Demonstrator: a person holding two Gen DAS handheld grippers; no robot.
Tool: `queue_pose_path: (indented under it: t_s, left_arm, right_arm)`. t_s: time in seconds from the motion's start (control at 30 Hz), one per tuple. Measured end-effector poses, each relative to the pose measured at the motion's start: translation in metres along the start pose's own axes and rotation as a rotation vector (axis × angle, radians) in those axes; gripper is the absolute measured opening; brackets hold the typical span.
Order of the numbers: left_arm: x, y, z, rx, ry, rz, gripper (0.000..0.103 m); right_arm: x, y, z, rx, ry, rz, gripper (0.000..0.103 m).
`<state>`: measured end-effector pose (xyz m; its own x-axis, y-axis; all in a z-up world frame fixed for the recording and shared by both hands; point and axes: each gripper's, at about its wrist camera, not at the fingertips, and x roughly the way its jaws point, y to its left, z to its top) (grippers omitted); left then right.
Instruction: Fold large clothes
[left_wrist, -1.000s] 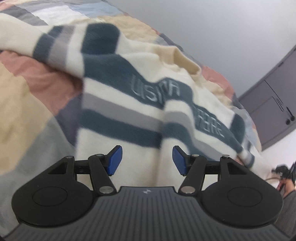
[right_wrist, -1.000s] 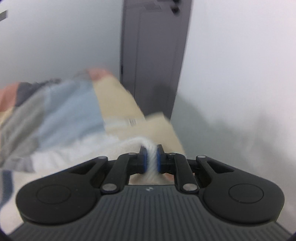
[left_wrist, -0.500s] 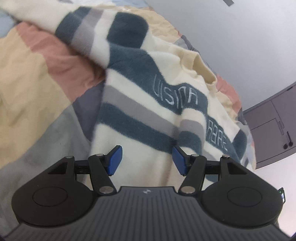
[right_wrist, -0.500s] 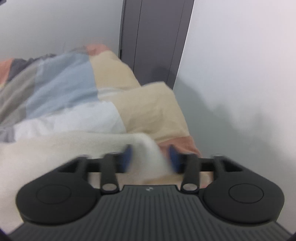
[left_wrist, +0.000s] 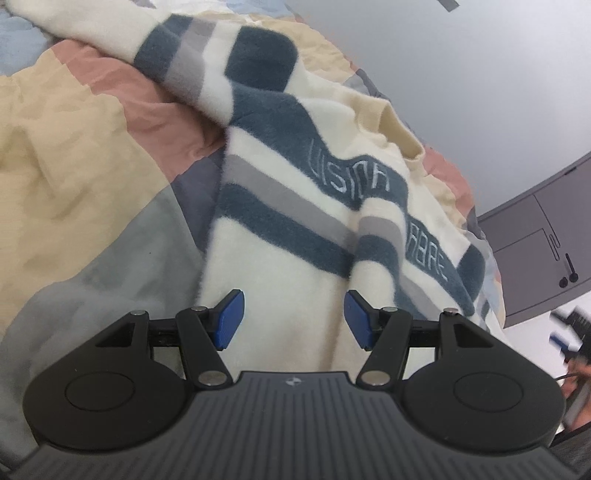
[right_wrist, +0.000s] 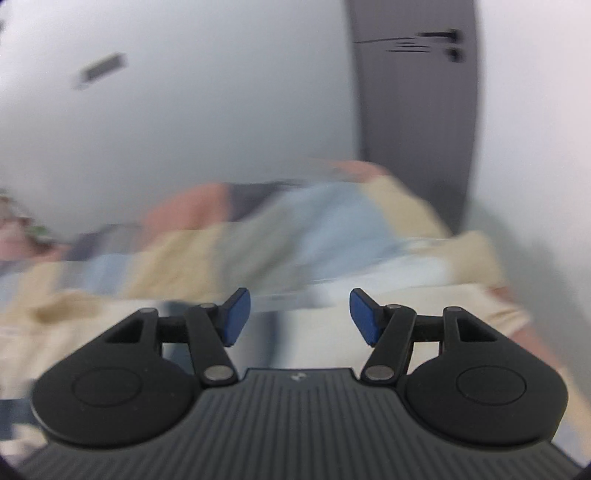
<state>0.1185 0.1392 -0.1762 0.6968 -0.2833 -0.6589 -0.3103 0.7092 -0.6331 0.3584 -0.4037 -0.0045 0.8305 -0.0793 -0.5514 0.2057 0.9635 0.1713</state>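
Left wrist view: the left gripper (left_wrist: 293, 319) is hanging over the lower part of a cream sweater (left_wrist: 280, 236) with navy and grey stripes, its blue pads (left_wrist: 229, 320) standing apart with nothing pinched between them. The sweater is lying spread across a patchwork bedcover (left_wrist: 74, 184) of tan, pink, grey and pale-blue blocks; one striped sleeve is running off toward the upper left, and the tan collar (left_wrist: 391, 129) is sitting at the far end near the wall (left_wrist: 461, 74). Embroidered lettering is showing on the upper navy band, broken by a lengthwise ridge in the cloth that is running from the chest down toward the gripper. A grey cabinet (left_wrist: 543, 251) is standing beyond the bed at the right; at the far right edge a blurred dark tool with a blue bit is showing — too smeared to identify. Right wrist view: heavily blurred. The right gripper (right_wrist: 300, 315) is pointing over the bed toward the wall, pads (right_wrist: 236, 317) wide apart and empty — no cloth between them. Cream fabric, presumably the sweater (right_wrist: 74, 332), is lying below and to the left of the fingers, with a dark stripe just visible behind the left finger. The bedcover (right_wrist: 332, 236) is stretching away behind it, and the cabinet (right_wrist: 413, 92) is rising at the upper right.
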Motion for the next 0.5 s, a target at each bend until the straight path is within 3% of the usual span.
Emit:
queue_pose_path:
  t_s: [0.23,0.37,0.5]
  left_arm:
    - [-0.013,-0.001,0.000,0.023,-0.013,-0.024,0.066]
    - [-0.017,0.003,0.005,0.030,0.012,-0.021,0.066]
    - [-0.027,0.013,0.012,-0.004,-0.020,-0.004,0.067]
  right_arm:
    - [-0.068,0.129,-0.024,-0.118,0.020,0.267,0.062]
    - [-0.099,0.175,-0.060,-0.155,0.076,0.421,0.062]
    - [-0.105,0.201,-0.108,-0.212,0.194,0.500,0.062]
